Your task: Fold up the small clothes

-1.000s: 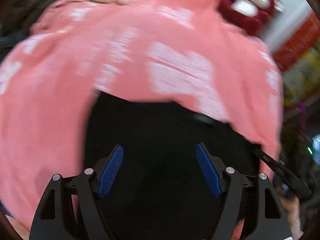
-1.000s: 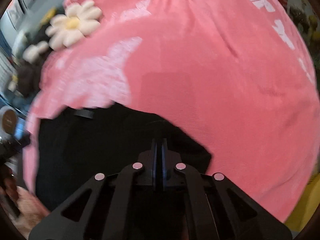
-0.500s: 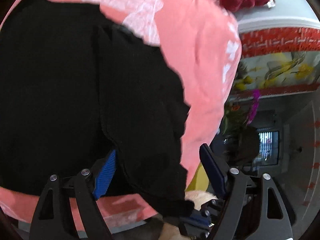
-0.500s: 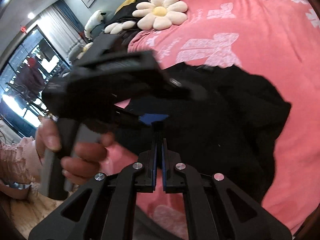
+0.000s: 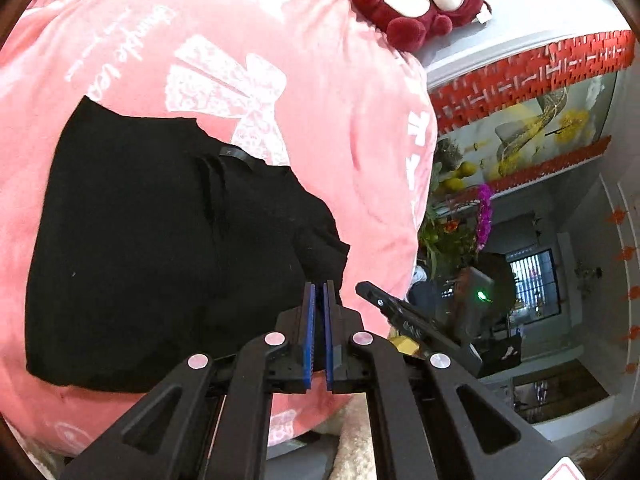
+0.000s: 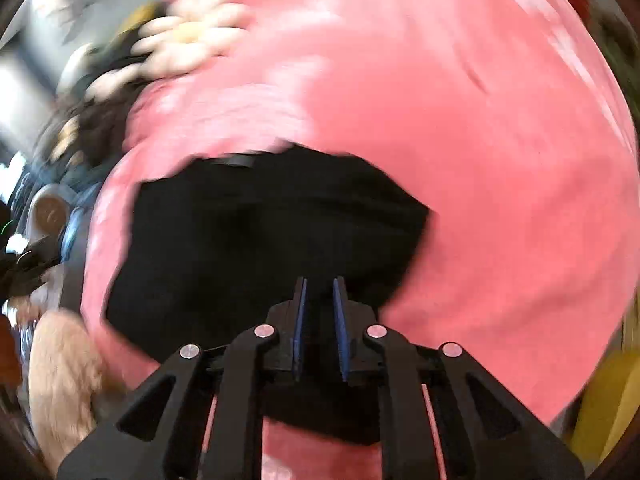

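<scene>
A black garment (image 5: 160,248) lies folded in a rough rectangle on a pink blanket (image 5: 340,120) printed with white bows and lettering. My left gripper (image 5: 319,292) is shut at the garment's right corner, its blue pads nearly touching. I see no cloth caught between them. In the blurred right wrist view the same garment (image 6: 260,232) spreads just beyond my right gripper (image 6: 320,300). Its jaws are opening, with a narrow gap, and only the cloth lying below shows through it. A black bar (image 5: 404,316) beside my left fingers looks like part of the right gripper.
A dark red plush monkey (image 5: 424,0) sits at the blanket's far corner. A flower-shaped cushion (image 6: 188,44) lies at the far left. The blanket's right edge (image 5: 420,208) drops off toward plants and a room beyond. Something beige and fluffy (image 6: 60,380) lies at the near left.
My left gripper went from wide open around the garment's edge to shut, and drew back and up. The right gripper's shut pads have parted slightly, and it swung back over the garment.
</scene>
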